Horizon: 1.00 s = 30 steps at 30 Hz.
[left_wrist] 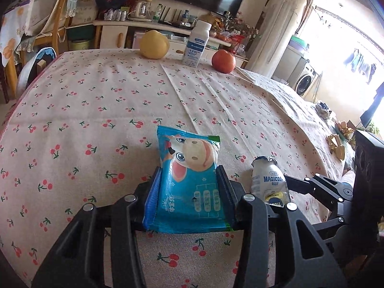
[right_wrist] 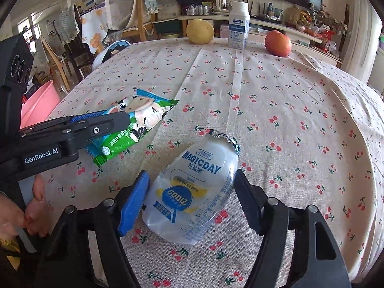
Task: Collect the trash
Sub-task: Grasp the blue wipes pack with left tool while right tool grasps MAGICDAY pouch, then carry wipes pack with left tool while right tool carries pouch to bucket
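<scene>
A blue wipes packet (left_wrist: 189, 158) with a cartoon cow sits between the pads of my left gripper (left_wrist: 189, 175), which is shut on it just above the cherry-print tablecloth (left_wrist: 96, 96). In the right wrist view the packet (right_wrist: 141, 115) sticks out past the left gripper's black finger (right_wrist: 108, 122). An empty clear MAGICDAY bottle (right_wrist: 192, 187) with a torn foil lid lies on the cloth. My right gripper (right_wrist: 192, 177) straddles it, its black pad at the bottle's edge and its blue pad just off it. In the left wrist view the bottle (left_wrist: 268, 180) lies to the right.
At the table's far edge stand a yellow pear (right_wrist: 200, 31), a white milk bottle (right_wrist: 238, 25) and a red apple (right_wrist: 278, 43). A pink bin (right_wrist: 38, 103) is beyond the table's left edge, with chairs behind it. A hand (right_wrist: 36, 206) grips the left handle.
</scene>
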Available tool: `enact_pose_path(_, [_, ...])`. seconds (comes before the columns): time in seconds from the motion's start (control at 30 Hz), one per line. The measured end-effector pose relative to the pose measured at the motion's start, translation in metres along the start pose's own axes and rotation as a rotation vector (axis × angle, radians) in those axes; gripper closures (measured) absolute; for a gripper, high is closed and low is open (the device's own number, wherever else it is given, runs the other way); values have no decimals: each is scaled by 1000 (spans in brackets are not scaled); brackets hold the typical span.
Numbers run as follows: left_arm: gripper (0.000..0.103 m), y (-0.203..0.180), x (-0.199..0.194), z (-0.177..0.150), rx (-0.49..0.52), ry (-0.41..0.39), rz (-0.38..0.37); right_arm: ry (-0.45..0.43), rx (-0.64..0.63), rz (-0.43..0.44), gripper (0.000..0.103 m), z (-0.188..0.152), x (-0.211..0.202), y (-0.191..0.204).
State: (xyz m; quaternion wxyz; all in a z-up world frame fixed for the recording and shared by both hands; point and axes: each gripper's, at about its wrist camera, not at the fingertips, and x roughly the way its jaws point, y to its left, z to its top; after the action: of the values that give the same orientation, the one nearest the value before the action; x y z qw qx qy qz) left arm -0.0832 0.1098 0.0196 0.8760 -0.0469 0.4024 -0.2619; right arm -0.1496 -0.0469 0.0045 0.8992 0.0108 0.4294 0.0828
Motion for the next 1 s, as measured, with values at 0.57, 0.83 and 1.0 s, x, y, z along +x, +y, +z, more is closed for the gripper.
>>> enact_pose_path(0.57, [53, -18, 16, 1, 146, 68, 109, 12, 1, 23, 34, -1, -2, -5])
enact_pose_path(0.83, [57, -13, 11, 1, 118, 49, 123, -3, -74, -30, 40, -1, 0, 6])
enact_pose_path(1.0, [59, -3, 1, 5, 62, 17, 120, -10, -96, -33, 40, 0, -1, 9])
